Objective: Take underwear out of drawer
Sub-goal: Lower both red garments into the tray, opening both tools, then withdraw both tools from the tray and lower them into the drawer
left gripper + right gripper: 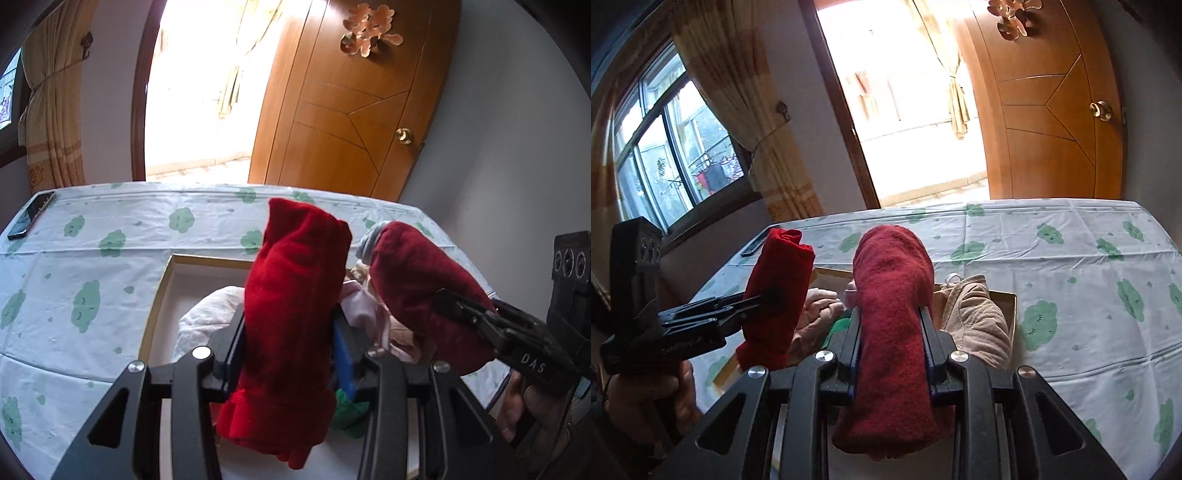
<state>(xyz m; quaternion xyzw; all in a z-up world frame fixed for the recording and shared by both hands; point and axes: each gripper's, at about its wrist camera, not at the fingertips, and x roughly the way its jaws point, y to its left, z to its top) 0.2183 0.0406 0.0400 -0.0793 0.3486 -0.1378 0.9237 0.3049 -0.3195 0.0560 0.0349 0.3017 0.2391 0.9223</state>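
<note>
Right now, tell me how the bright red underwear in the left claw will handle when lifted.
Probably floppy: the bright red underwear sags below the left claw. Likely light, since it bulges upward unsupported. Unlikely to slip; the cloth looks fuzzy.

We take the drawer (162, 291) as our mark: it lies on the bed (92, 258), with clothes (975, 317) in it. Above it we hold two rolls, one (291, 306) left of the other (417, 291). A phone (31, 214) lies far left; the door (347, 110) stands behind.
</note>
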